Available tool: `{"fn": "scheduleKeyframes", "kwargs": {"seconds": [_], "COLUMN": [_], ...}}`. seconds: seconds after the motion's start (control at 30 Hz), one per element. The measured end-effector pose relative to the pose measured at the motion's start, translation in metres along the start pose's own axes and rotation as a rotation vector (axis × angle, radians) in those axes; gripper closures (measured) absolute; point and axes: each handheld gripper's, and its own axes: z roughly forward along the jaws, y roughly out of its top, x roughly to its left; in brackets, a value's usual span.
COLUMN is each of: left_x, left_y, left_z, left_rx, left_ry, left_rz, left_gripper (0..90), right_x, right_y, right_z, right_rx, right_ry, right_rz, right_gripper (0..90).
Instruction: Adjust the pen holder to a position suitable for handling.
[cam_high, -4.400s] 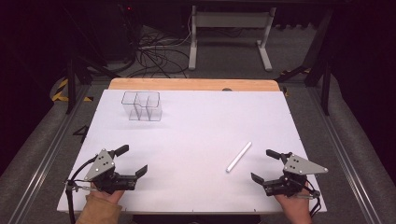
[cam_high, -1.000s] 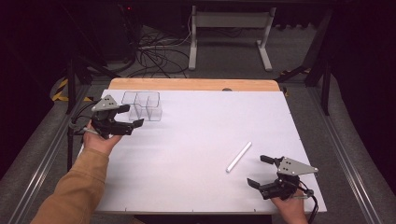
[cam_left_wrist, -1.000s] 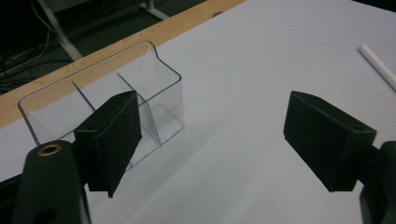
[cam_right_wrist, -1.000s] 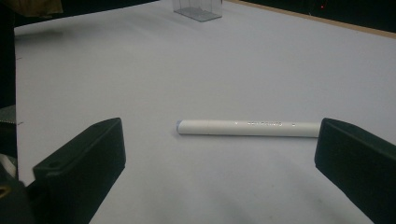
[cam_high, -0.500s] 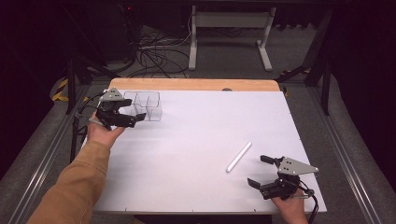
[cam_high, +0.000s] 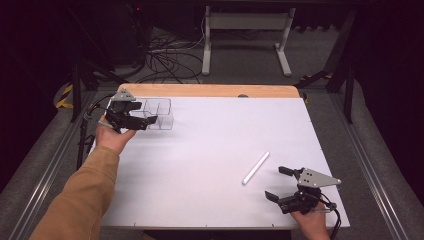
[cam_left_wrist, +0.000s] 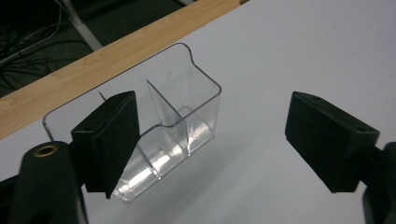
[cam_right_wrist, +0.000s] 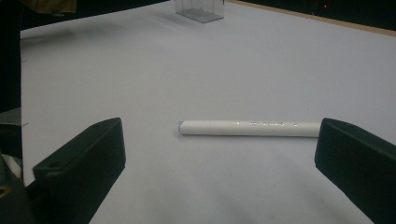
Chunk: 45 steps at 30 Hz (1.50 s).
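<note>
The left gripper (cam_high: 142, 114) hovers at the far left corner of the white-topped bench (cam_high: 215, 150), its jaws spread wide, one black pad right beside the near wall of a clear, thin-walled plastic box with rounded corners and inner dividers (cam_left_wrist: 159, 135). The box (cam_high: 157, 114) looks light and slick, so a clumsy closing could push it sideways or tip it instead of gripping it, and the glossy wall may slide between the flat pads. Hard pressure might flex or crack the thin plastic.

The right gripper (cam_high: 281, 184) waits near the bench's front right edge, jaws likewise apart and clamping nothing. A smooth white cylindrical stick (cam_right_wrist: 250, 127) lies flat just beyond it. Being round, the stick (cam_high: 255, 168) could roll away if nudged.
</note>
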Motion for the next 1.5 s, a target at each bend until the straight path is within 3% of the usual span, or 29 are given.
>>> {"fn": "scheduleKeyframes", "kwargs": {"seconds": [0.03,0.13,0.33,0.37,0.43,0.47,0.53,0.6,0.77,1.07,1.2,1.33,1.5], "left_x": [0.001,0.003,0.010,0.011,0.013,0.015,0.017,0.021,0.023,0.035,0.036,0.034,0.033], "left_y": [0.001,0.002,0.008,0.009,0.011,0.012,0.013,0.016,0.020,0.019,0.020,0.023,0.023], "left_z": [0.000,0.002,0.010,0.011,0.015,0.018,0.020,0.026,0.030,0.043,0.047,0.053,0.059], "left_rx": [0.000,0.006,0.034,0.041,0.045,0.056,0.064,0.111,0.138,0.182,0.207,0.248,0.260], "left_ry": [0.026,0.039,0.106,0.122,0.138,0.151,0.166,0.177,0.208,0.228,0.239,0.266,0.289], "left_rz": [0.008,-0.028,-0.089,-0.084,-0.123,-0.163,-0.181,-0.213,-0.242,-0.372,-0.399,-0.400,-0.394], "left_gripper": [21.7,31.0,45.9,48.1,51.2,52.7,54.8,55.2,55.8,59.5,62.4,64.9,66.9], "right_x": [0.000,0.000,0.000,0.000,0.000,0.000,0.000,0.000,0.000,0.000,0.000,0.000,0.000], "right_y": [0.000,0.000,0.000,0.000,0.000,0.000,0.000,0.000,0.000,0.000,0.000,0.000,0.000], "right_z": [0.000,0.000,0.000,0.000,0.000,0.000,0.000,0.000,0.000,0.000,0.000,0.000,0.000], "right_rx": [0.000,0.001,-0.001,-0.001,0.000,-0.002,-0.002,-0.003,-0.002,-0.001,0.000,0.000,-0.001], "right_ry": [0.000,0.002,0.002,0.002,0.002,0.004,0.004,0.005,0.005,0.005,0.004,0.004,0.005], "right_rz": [0.000,0.001,-0.001,-0.001,0.000,-0.002,-0.002,-0.004,-0.003,-0.004,-0.003,-0.005,-0.007], "right_gripper": [2.3,2.3,2.3,2.3,2.3,2.3,2.4,2.4,2.5,2.8,3.0,3.1,3.2]}}
